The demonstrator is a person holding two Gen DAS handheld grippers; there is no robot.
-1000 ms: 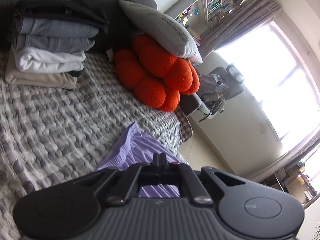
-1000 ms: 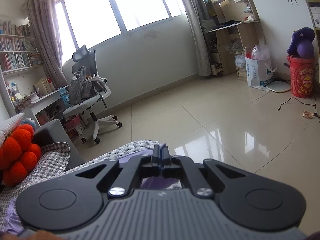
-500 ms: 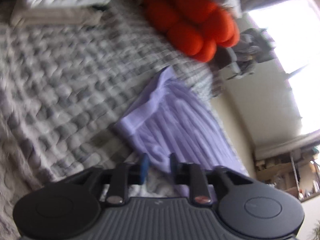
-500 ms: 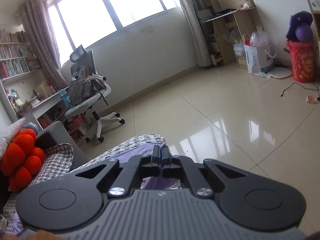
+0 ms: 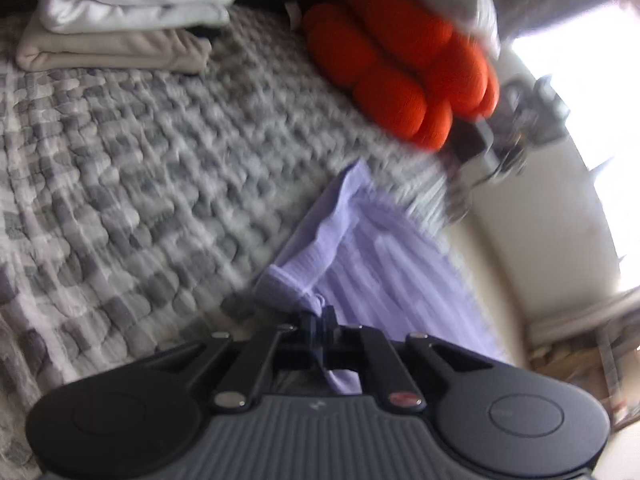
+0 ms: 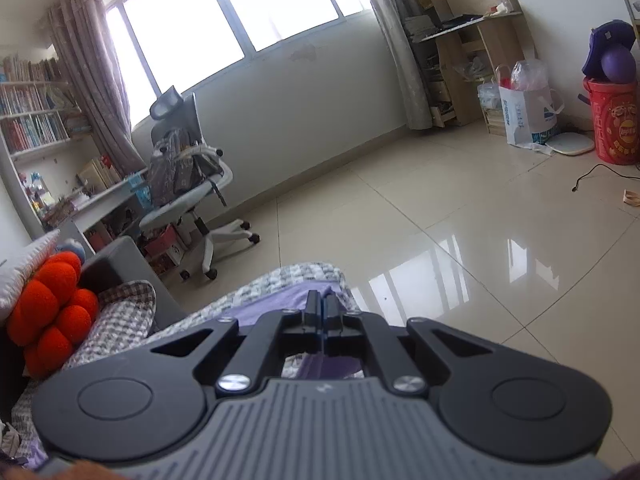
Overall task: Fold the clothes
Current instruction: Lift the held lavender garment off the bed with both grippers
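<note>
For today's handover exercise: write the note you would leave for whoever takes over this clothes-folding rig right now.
Left gripper: shut on a bunched corner of the lilac garment.
Right gripper: shut, apparently on the same garment's far edge.
The garment lies on the grey checked cover.
Done: a folded stack at the back.
Left: fold the lilac garment and add it to the stack.

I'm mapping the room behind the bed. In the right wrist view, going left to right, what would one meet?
Orange cushion → office chair → right gripper, shut on the purple garment → white paper bag → red bucket.
</note>
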